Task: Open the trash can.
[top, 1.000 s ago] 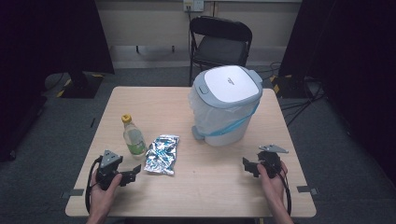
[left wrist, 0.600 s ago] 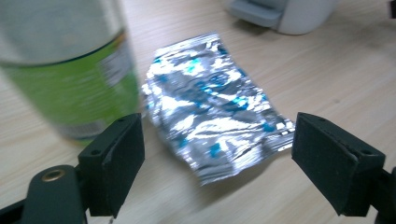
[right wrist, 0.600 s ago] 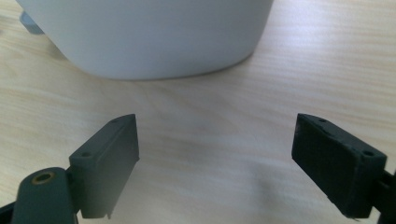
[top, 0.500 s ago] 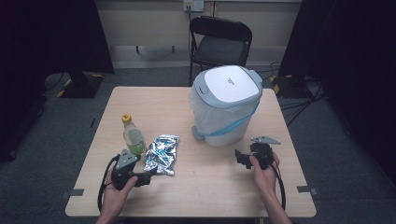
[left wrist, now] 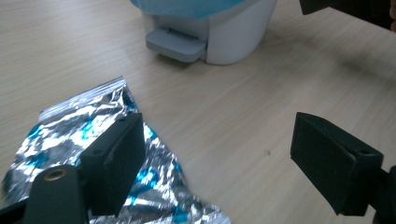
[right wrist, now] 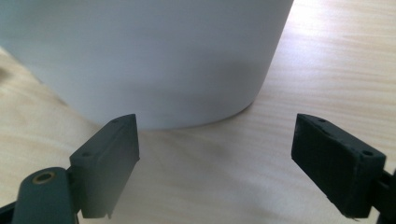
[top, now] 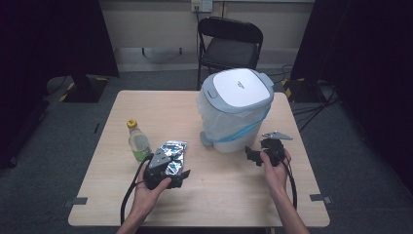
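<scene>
Foil packet point(top: 171, 157), crinkled silver with blue print, is lying flat on the table point(top: 122, 112) right under the left claw point(top: 181, 176), whose jaws are standing wide open, one already over the foil. This claw has been moving forward to it from farther back, so a pickup is probably starting. To the right, the right claw point(top: 251, 155), also moving closer, is facing the white pedal bin point(top: 236, 109) with jaws spread open.
</scene>
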A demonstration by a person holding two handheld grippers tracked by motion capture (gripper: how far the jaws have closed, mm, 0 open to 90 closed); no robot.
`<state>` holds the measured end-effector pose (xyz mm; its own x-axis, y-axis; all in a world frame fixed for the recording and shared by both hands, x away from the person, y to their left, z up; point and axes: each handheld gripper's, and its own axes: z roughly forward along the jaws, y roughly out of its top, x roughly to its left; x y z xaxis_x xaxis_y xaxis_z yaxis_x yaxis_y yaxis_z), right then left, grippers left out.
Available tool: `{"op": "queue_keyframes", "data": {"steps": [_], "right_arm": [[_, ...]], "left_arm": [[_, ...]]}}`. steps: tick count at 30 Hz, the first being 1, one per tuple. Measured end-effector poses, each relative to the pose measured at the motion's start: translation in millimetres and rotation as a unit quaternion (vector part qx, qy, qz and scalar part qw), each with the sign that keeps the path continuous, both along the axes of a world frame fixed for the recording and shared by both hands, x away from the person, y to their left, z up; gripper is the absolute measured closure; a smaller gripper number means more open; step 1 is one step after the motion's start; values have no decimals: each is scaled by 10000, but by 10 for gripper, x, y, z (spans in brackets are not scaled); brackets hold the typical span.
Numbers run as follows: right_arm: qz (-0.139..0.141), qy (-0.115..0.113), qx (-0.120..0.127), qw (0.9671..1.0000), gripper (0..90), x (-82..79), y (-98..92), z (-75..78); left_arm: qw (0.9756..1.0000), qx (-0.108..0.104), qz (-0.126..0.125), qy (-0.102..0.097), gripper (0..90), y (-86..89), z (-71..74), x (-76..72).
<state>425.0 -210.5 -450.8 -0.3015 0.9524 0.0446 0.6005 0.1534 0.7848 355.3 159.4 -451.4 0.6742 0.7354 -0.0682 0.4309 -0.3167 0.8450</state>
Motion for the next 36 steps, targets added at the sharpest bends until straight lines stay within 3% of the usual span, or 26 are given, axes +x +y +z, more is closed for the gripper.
{"op": "queue_keyframes", "data": {"steps": [1,5,7,8,10,14,15,16,17,18,20,22,28,29,32,33,36], "right_arm": [[-11,-13,6,10000,141,17,0,2],[5,-15,-42,10000,143,67,0,2],[-7,2,-85,10000,143,121,5,-1],[5,4,-88,10000,144,142,7,-2],[11,15,-89,10000,144,170,10,-4],[7,32,-82,10000,144,210,17,-19],[7,32,-82,10000,144,210,17,-19],[-7,14,-112,9999,144,225,16,-30],[-12,16,-118,9999,144,227,14,-32],[-35,20,-111,9999,145,231,9,-36],[-72,21,-110,9999,145,237,-10,-42],[-99,21,-136,9999,148,240,-25,-43],[-152,-19,-139,9998,149,250,-62,-38],[-157,-9,-137,9998,149,254,-63,-42],[-166,16,-157,9997,149,258,-65,-63],[-163,23,-147,9998,149,258,-66,-68],[-169,47,-143,9997,149,258,-70,-93]], "left_arm": [[9999,-114,24,47,188,-58,-1,81],[9999,-119,50,42,192,-154,33,229],[9999,-45,137,35,194,-257,76,412],[9997,-145,146,97,197,-292,86,474],[9998,-147,70,105,195,-307,97,523],[9998,-38,179,58,196,-458,90,825],[9998,-38,179,58,196,-458,90,825],[9995,139,276,28,197,-513,59,958],[9993,194,310,57,196,-532,35,1028],[9993,115,313,153,198,-551,-7,1111],[9987,293,368,203,199,-579,-56,1216],[9985,256,426,211,199,-577,-107,1310],[9977,308,459,386,203,-611,-231,1454],[9983,257,423,312,203,-639,-243,1460],[9983,569,72,126,204,-665,-241,1494],[9986,516,85,64,207,-684,-254,1497],[9993,353,-40,126,223,-694,-290,1518]]}}
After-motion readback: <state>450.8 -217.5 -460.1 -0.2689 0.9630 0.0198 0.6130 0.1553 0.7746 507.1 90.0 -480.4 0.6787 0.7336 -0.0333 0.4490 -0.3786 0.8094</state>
